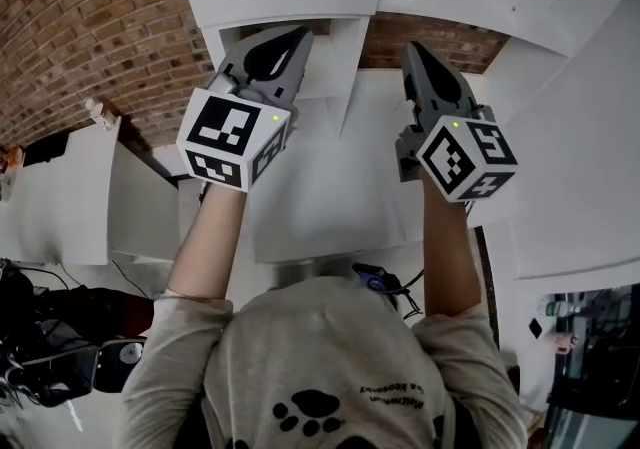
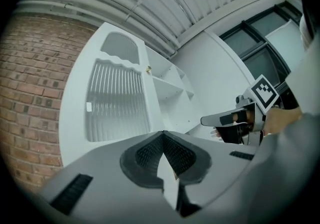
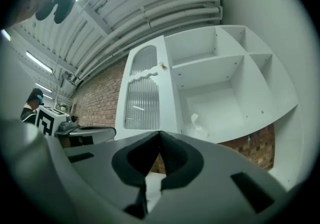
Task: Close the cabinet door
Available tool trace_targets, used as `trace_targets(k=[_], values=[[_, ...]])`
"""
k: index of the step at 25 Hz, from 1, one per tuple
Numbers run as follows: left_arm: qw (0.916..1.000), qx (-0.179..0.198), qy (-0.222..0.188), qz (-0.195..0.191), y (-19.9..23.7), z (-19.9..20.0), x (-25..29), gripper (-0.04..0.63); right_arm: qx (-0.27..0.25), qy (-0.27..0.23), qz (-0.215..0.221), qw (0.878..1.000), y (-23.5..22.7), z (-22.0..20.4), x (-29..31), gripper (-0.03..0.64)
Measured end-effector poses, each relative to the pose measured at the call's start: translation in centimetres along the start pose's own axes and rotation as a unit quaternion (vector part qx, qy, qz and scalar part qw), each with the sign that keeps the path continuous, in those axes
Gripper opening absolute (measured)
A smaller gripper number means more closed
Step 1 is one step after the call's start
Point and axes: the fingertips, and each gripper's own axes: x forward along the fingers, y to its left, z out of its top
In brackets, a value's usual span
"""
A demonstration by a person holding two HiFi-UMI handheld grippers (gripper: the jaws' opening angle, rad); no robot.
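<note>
Up against the brick wall (image 3: 95,98), at 12 o'clock ahead of the person, sits the white cabinet (image 3: 235,57). Its cabinet door (image 3: 142,103) covers the section on the 9 o'clock side. By my reading the door lies flush with the cabinet front. Its small knob (image 3: 161,65) sits right beside the divider where the open compartments begin. The closing therefore looks done, or all but done, though I cannot tell whether the knob edge is pressed fully home. At most a last push on that edge may be left.

The door is white-framed, with an arched pane on top, a wavy rail beneath it and a tall ribbed, frosted pane below. No door shows on the compartments toward 2 o'clock, and a crumpled white scrap (image 3: 195,128) lies in the lower one.

The left tongs (image 1: 295,35) and the right tongs (image 1: 413,52) are well short of the cabinet and touch nothing. Both are clenched tight, tips together, with nothing between them.
</note>
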Motion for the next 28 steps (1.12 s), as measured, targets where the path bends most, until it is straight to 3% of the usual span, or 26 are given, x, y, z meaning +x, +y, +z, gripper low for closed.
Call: trace_targets(k=[7, 13, 19, 28], values=[[0.9991, -0.040, -0.003, 0.016, -0.8, -3.0, -7.7, 0.007, -0.031, 0.003, -0.038, 0.999, 6.9, -3.3, -3.7, 0.009], [0.9991, -0.031, 0.000, 0.030, -0.5, -4.2, -14.0, 0.008, -0.031, 0.006, -0.068, 0.997, 11.7, -5.8, -6.9, 0.011], [0.9975, -0.062, 0.013, 0.031, -1.9, -7.0, -18.9, 0.007, -0.051, 0.019, -0.101, 0.993, 15.3, -8.4, -10.6, 0.011], [0.9940, -0.081, 0.044, 0.059, -6.0, -10.1, -22.7, 0.006, -0.083, 0.046, -0.076, 0.993, 19.2, -11.1, -13.2, 0.009]])
